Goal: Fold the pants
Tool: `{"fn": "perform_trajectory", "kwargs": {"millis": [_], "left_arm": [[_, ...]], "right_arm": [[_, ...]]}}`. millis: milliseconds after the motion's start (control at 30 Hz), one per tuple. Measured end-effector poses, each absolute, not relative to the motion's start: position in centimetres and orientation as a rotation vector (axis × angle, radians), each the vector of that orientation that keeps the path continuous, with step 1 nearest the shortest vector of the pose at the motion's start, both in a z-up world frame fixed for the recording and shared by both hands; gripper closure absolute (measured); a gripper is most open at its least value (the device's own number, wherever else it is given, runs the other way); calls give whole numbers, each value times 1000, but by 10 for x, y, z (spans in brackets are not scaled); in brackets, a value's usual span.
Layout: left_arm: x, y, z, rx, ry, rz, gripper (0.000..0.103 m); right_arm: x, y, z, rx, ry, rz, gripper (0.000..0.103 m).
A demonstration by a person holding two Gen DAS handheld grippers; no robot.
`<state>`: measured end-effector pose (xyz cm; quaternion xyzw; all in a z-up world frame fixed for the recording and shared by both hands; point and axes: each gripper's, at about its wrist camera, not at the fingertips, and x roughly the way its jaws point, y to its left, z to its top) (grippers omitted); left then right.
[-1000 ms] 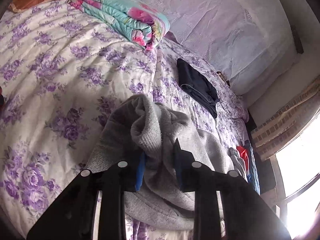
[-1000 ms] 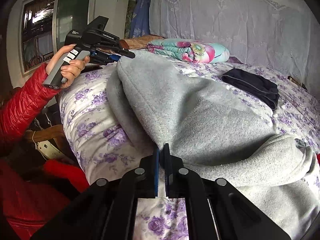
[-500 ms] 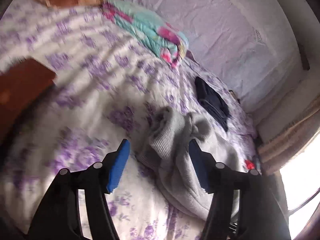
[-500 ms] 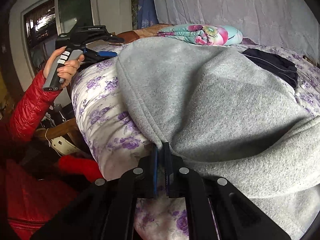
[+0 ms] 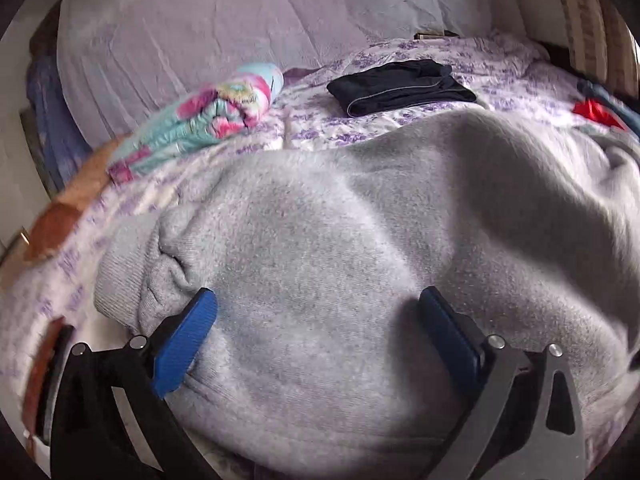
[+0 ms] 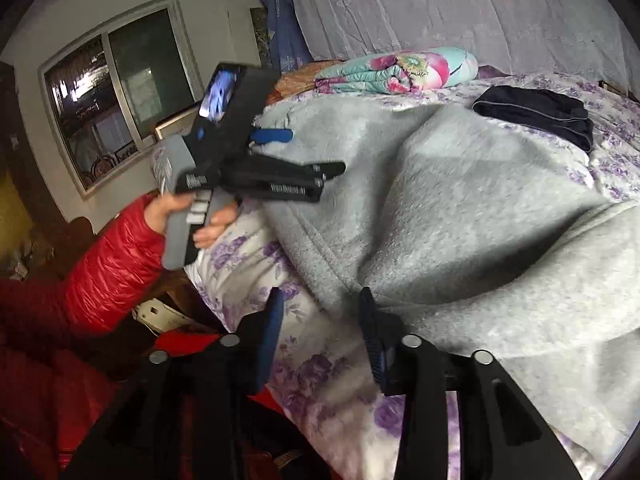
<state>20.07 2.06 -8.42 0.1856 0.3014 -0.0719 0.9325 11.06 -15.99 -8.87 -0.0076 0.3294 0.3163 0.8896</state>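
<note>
The grey fleece pants [image 5: 360,240] lie spread over the purple-flowered bedspread [image 6: 304,376], also filling the right wrist view [image 6: 480,220]. My left gripper [image 5: 316,332] is open, its blue pads wide apart over the cloth near the ribbed cuff [image 5: 124,280]. It also shows in the right wrist view [image 6: 280,160], held by a hand in a red sleeve. My right gripper [image 6: 320,320] is open at the pants' near edge, holding nothing.
A folded dark garment [image 5: 400,84] and a rolled floral quilt [image 5: 208,120] lie farther back on the bed. A white-draped headboard [image 5: 240,20] stands behind. The bed's edge drops off at the left by a window [image 6: 112,92].
Both grippers have opened and let go of the pants. The left gripper swung around and now sits over the cloth near the cuff. The pants have dropped flat.
</note>
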Motion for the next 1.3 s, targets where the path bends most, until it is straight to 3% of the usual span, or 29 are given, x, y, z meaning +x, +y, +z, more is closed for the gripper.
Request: {"fn": "perform_trajectory", "kwargs": {"millis": [100, 167, 267, 433, 633, 700, 767, 867, 1033, 1100, 1167, 1200, 1300], "left_arm": [[202, 27, -84, 344, 638, -176, 5], [214, 43, -83, 225, 697, -240, 5], [214, 51, -83, 161, 690, -275, 5], [215, 46, -84, 202, 685, -257, 5], [213, 48, -81, 164, 675, -298, 5], [213, 50, -80, 146, 670, -314, 5], [213, 54, -79, 124, 665, -331, 5], [213, 59, -78, 94, 660, -354, 5], [213, 59, -79, 103, 662, -349, 5], [213, 58, -79, 112, 663, -344, 5], [214, 57, -80, 122, 667, -337, 5], [214, 56, -80, 130, 669, -333, 5], [215, 50, -82, 169, 679, -309, 5]], "right_arm": [[109, -197, -48, -6, 598, 518, 33], [127, -228, -28, 37, 602, 384, 26], [185, -280, -20, 165, 736, 167, 20], [270, -313, -51, 348, 1027, -6, 18], [304, -299, -78, 112, 1157, -163, 15], [293, -301, -76, 99, 1130, -131, 29], [279, -308, -65, 122, 1106, -88, 74], [229, -330, -30, 247, 958, -48, 86], [98, -387, -11, 465, 661, -55, 87], [48, -417, -39, 536, 640, -164, 83], [13, -445, -73, 686, 641, -232, 50], [3, -455, -84, 779, 624, -215, 45], [2, -464, -87, 926, 513, -87, 43]]}}
